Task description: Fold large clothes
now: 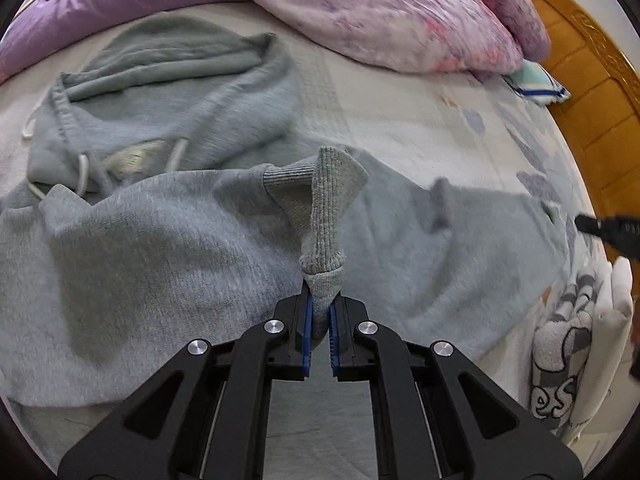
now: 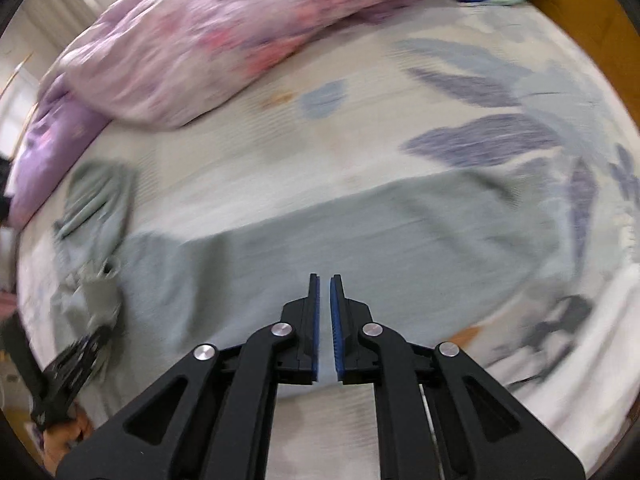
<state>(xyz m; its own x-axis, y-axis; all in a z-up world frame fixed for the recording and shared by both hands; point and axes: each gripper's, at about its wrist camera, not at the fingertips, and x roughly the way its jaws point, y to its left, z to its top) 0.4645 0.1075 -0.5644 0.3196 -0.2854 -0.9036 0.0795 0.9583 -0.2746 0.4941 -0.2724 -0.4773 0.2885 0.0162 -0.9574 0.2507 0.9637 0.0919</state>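
A light grey-blue hoodie [image 1: 140,232] lies spread on the bed, hood and white drawstrings at the upper left. My left gripper [image 1: 321,300] is shut on the ribbed sleeve cuff [image 1: 326,216], which stands up above the jaws, lifted over the hoodie's body. The right gripper's tip [image 1: 608,232] shows at the far right edge. In the blurred right wrist view, my right gripper [image 2: 325,288] is shut and empty, just above the hoodie [image 2: 360,248]. The left gripper [image 2: 80,356] shows at lower left, holding the cuff [image 2: 100,296].
A pink-purple floral duvet [image 1: 400,12] is piled at the back of the bed. The bedsheet [image 2: 400,120] has a blue leaf print. A wooden headboard [image 1: 592,80] stands at right. A striped pillow [image 1: 536,84] lies by it. Folded white and grey cloths [image 1: 572,352] sit at lower right.
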